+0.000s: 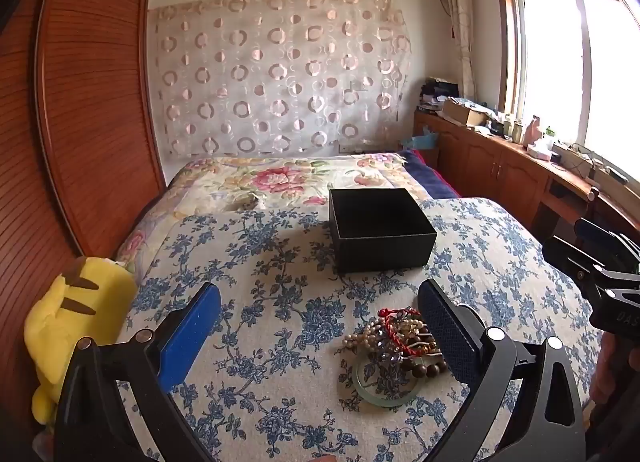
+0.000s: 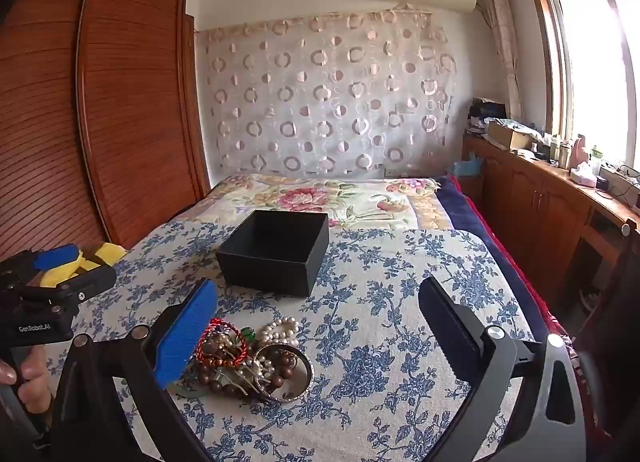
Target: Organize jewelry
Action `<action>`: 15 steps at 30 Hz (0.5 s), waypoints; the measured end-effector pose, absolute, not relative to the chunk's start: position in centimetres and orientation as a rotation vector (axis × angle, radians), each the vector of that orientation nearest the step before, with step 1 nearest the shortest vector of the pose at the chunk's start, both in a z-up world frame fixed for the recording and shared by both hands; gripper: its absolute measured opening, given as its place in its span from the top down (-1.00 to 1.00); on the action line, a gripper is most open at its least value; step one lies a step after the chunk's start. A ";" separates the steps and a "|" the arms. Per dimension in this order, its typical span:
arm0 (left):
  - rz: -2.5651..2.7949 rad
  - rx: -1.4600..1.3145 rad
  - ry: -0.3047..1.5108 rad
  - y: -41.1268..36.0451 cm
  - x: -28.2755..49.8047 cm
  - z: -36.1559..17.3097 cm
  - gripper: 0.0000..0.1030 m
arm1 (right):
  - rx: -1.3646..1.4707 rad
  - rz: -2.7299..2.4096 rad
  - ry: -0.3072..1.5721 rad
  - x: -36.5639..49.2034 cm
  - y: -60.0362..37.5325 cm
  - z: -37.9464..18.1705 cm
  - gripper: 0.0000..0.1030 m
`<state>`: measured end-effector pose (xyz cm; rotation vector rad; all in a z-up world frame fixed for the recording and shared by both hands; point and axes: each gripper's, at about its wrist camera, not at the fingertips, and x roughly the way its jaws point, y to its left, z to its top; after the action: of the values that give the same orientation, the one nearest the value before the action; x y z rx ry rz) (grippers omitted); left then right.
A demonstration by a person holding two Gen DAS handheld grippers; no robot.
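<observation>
Two grippers: we find the left gripper (image 1: 320, 326) and right gripper (image 2: 318, 322) both spread wide, level, aimed forward.
Jewelry pile (image 1: 394, 346): tangled heap near the blue floral cloth's (image 1: 280, 302) front edge, no clear axis.
Black box (image 1: 380, 234): mouth upward, behind the pile.

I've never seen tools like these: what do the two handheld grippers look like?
Both grippers, left gripper and right gripper, are black angular frames with round silver bolts and blue textured pads lining the fingers. The left one's handle reads GenRobot.AI in white. No cables visible.

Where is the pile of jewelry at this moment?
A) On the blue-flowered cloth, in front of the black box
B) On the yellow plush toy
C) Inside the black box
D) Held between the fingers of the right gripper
A: the jewelry pile lies on the blue-flowered cloth, nearer the cameras than the black box, whose visible interior looks empty; both grippers are open.
</observation>
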<state>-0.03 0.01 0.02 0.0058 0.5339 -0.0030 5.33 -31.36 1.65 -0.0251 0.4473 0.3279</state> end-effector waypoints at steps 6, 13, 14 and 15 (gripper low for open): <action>-0.002 0.008 0.536 0.0 0.0 0.0 -0.85 | -0.024 0.328 0.450 5.3 -31.3 1.6 -0.95; -0.004 0.003 0.531 0.0 0.0 0.0 -0.85 | -0.020 0.330 0.455 5.4 -31.4 1.7 -0.95; -0.004 0.003 0.529 0.0 0.1 0.0 -0.85 | -0.020 0.329 0.455 5.4 -31.4 1.7 -0.95; -0.004 0.003 0.529 0.0 0.1 0.0 -0.85 | -0.020 0.330 0.455 5.4 -31.4 1.7 -0.95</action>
<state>0.11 0.02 0.04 0.0026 0.5288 -0.0037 5.38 -31.37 1.71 -0.0202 0.4550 0.3298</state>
